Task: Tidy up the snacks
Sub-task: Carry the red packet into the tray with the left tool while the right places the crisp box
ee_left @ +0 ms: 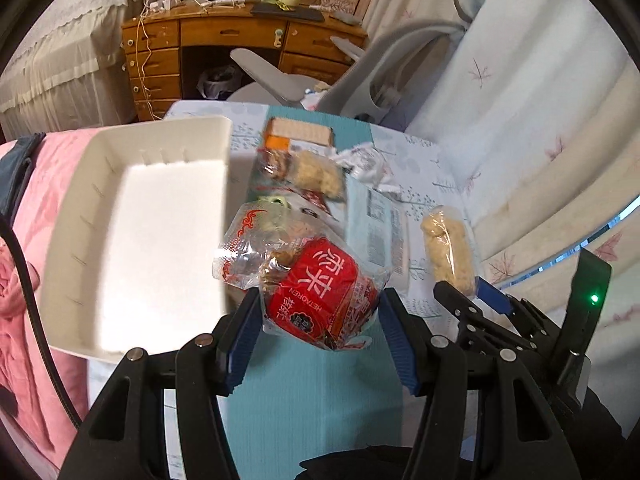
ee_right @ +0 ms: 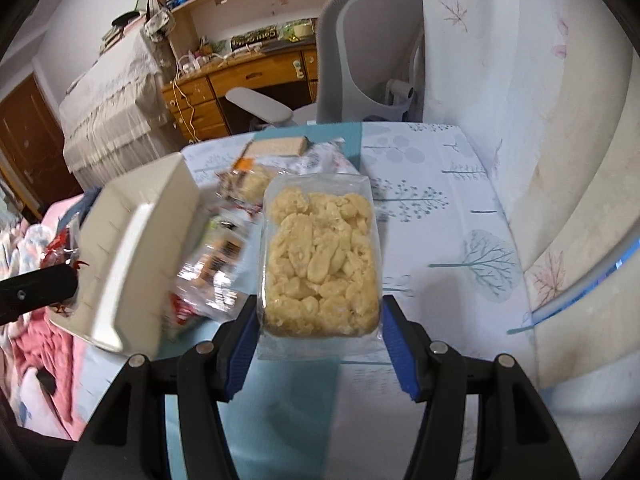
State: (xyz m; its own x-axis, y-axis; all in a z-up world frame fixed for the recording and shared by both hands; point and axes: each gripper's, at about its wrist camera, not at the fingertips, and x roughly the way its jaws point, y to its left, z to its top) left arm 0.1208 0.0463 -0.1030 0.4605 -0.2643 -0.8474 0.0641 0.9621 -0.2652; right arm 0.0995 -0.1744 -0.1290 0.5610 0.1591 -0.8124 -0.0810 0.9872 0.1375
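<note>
I have both pairs of jaws closed on packets lifted clear of the bench [ee_right: 440,184]: left gripper [ee_left: 320,320] on the red snack pack [ee_left: 320,300], right gripper [ee_right: 320,320] on the pale puffed-snack bag [ee_right: 320,256], presumably bound for the empty white tray [ee_left: 152,240] alongside.

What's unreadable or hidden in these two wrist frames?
- Left wrist view: the red snack packet in the left claw hides the packets behind it.
- Left wrist view: the pile's far packets are blurred, labels unreadable.
- Right wrist view: the white tray is smeared and its inside faces away; contents unknown.
- Right wrist view: the clear pack of pale snacks in the right claw covers the cloth beneath.
</note>
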